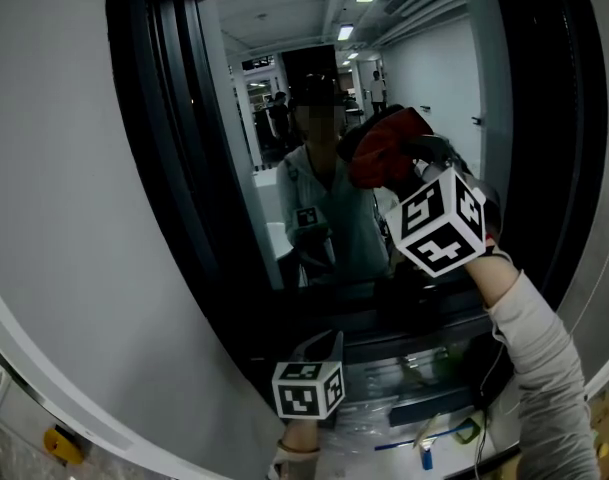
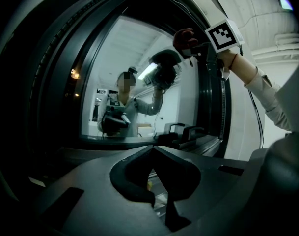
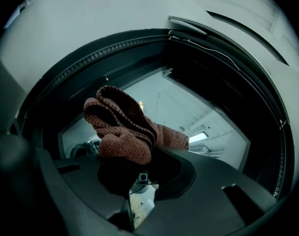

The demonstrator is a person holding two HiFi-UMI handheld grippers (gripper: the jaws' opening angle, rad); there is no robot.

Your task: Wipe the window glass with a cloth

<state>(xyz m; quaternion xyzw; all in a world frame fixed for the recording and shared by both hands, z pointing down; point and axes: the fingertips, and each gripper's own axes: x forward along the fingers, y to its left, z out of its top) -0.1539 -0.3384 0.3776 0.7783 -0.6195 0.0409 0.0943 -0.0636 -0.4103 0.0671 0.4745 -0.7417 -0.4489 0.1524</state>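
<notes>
The right gripper (image 3: 139,157) grips the reddish cloth (image 3: 122,131) near the right edge of the window glass (image 1: 314,108), and the left gripper (image 2: 151,153) is closed and empty below its lower edge

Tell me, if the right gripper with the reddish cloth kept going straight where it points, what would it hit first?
Probably the window glass. The right gripper is shut on the cloth, which sticks out ahead of it, so cloth meets glass first. Whether they touch already is unclear.

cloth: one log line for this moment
right claw: shut on cloth | cloth: bunched, up at window glass | left claw: shut, empty, low
</notes>
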